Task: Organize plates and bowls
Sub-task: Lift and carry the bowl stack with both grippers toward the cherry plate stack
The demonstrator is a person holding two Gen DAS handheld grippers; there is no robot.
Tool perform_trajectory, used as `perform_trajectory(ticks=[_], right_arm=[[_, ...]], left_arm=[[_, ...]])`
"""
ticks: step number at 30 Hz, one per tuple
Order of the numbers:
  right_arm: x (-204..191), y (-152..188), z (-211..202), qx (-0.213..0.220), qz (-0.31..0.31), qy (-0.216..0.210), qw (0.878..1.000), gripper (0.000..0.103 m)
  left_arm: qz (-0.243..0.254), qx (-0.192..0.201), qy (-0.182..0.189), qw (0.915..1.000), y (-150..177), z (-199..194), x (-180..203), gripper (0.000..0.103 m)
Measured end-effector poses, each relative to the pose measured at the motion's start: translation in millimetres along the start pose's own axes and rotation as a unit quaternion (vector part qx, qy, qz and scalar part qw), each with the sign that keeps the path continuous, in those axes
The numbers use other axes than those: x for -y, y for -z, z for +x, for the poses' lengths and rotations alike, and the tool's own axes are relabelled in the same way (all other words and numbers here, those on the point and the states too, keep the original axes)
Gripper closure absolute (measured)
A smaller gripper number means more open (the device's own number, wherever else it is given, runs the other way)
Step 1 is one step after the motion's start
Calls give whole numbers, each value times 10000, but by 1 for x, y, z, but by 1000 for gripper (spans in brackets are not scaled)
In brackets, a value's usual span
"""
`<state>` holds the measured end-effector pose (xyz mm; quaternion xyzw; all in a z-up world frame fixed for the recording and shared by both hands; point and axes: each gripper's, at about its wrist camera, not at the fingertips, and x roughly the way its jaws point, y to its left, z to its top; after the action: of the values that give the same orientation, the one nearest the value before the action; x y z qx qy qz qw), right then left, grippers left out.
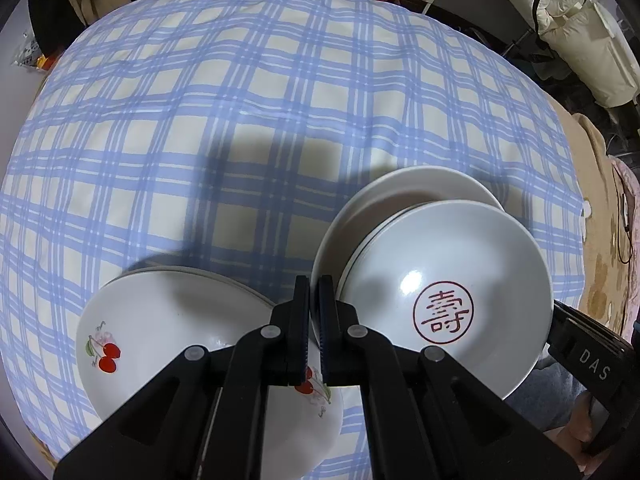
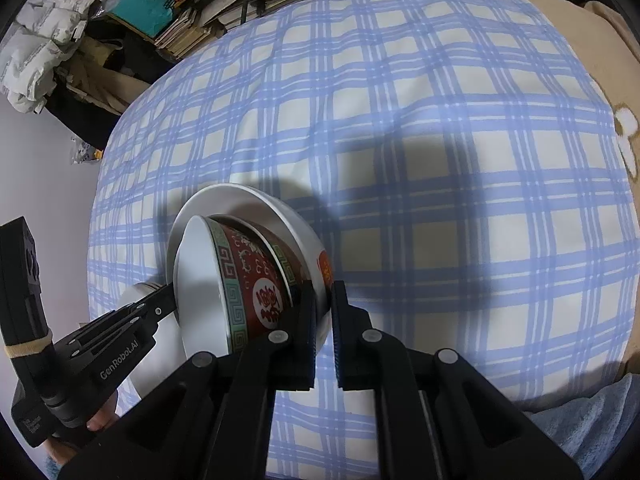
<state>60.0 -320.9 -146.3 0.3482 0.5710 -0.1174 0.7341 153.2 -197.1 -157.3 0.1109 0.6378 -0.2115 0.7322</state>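
I am holding the bowls, three nested as I count, over the cloth, the left gripper pinching their left rim and the right gripper pinching their right rim, while the plates, seemingly two stacked, are lying just beside on the left.

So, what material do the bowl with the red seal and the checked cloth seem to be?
Bowl with the red seal: likely glazed ceramic, since its smooth white inside shows a bright glossy highlight. Checked cloth: woven fabric, matte, with soft wrinkles; the fibre cannot be told.
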Motion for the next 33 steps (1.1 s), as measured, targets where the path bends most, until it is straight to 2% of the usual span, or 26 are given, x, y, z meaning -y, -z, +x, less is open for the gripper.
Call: perform_trajectory(ticks=[8,19,33], right_arm=[[3,0,0,-48,69,-10,10000,92],[1,3,0,-90,-27,-23,10000,92],[-3,3,-2,-77,-162,45,9998,93]], left_arm=[[-8,-2,9,10000,-1,-1,1,101],[62,1,-195,9998,-1,0,12,101],[-16,41,-111,9999,3,-1,5,101]])
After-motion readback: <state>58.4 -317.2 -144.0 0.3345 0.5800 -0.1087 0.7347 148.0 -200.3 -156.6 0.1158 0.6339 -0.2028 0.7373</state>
